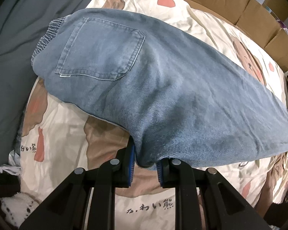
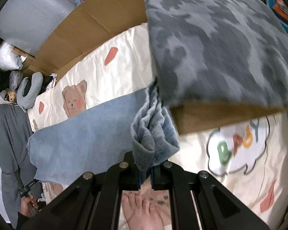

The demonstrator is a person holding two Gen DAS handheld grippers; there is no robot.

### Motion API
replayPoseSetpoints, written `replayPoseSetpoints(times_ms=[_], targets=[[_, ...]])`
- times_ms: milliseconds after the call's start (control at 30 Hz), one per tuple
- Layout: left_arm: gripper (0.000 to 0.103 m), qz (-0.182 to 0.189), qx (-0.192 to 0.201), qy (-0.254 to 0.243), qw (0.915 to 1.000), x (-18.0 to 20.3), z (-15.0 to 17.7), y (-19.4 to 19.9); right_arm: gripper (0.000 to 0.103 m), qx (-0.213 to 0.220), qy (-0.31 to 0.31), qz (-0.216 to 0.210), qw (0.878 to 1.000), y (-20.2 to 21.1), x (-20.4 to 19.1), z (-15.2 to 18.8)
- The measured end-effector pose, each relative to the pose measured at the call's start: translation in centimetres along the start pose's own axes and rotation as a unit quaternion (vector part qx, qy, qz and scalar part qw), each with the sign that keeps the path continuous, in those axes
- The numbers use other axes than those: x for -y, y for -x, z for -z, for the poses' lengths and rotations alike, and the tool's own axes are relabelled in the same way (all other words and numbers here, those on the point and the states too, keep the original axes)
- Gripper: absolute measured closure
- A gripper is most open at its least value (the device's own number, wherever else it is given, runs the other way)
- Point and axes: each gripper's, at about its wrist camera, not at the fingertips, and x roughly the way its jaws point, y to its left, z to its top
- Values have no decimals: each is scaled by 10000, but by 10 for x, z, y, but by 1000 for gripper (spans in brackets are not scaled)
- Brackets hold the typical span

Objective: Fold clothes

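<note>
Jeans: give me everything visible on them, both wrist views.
The jeans are light blue, faded denim with an elastic gathered waistband and a stitched back patch pocket bearing a small tag. They hang lifted above the cream bear-print bedspread, stretched between the grippers, back side up. The left gripper pinches a bunched fold at the lower edge; the right gripper clamps a crumpled, layered end. The waistband end rests near the grey sheet.

Home bedroom — bear-print quilt, cardboard boxes.
</note>
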Motion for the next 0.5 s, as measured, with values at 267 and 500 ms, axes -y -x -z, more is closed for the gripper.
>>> replayPoseSetpoints(times_ms=[267, 500], targets=[[84, 103, -33, -101, 9999, 1, -11, 1, 98, -97, -110, 32, 9999, 15, 18, 34], [84, 386, -47, -77, 9992, -1, -9, 0, 98, -207, -110, 249, 9994, 38, 35, 63]])
